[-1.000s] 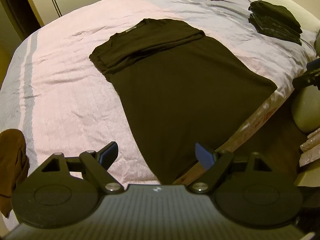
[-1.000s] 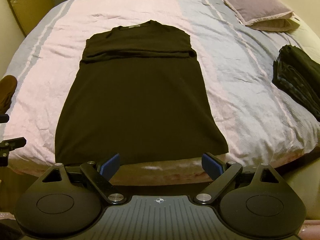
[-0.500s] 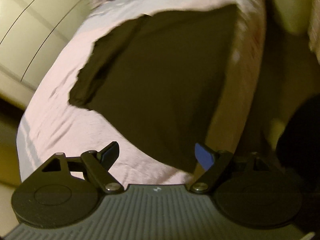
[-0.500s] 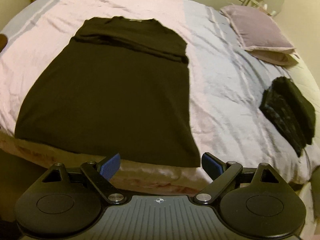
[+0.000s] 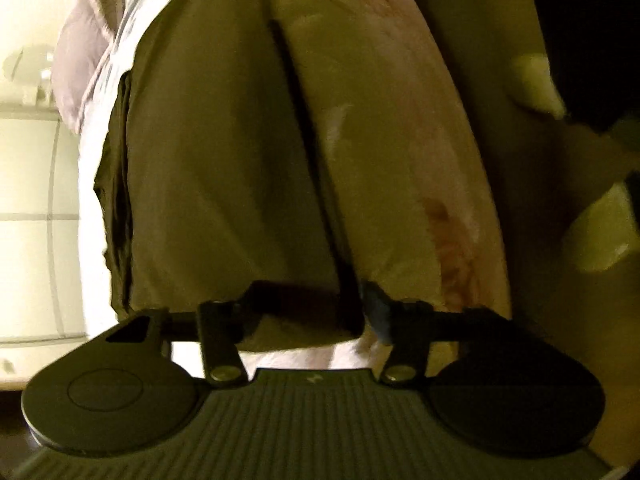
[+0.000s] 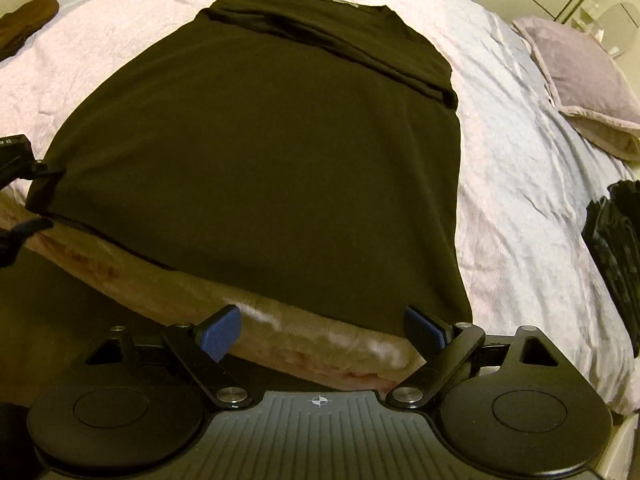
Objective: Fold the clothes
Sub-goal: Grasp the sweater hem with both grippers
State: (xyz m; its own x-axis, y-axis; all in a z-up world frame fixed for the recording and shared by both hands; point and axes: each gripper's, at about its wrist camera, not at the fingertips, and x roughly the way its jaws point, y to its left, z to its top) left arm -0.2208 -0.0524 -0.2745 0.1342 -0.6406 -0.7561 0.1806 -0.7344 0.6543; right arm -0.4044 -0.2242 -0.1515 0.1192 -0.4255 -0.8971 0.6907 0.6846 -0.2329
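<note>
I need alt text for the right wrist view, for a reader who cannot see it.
A dark shirt lies flat on a pale bed, its hem at the near edge. The open right tool hovers at that hem. The left tool reaches the shirt's left corner; a pillow lies far right.

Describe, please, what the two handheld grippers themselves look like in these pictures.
The right gripper has black linkage arms with silver pivot screws, blue textured pads, two round black discs and a grey ribbed body bearing a small crosshair mark. The left gripper has the same build, seen dimmer and blurred. No cables or sleeves show.
</note>
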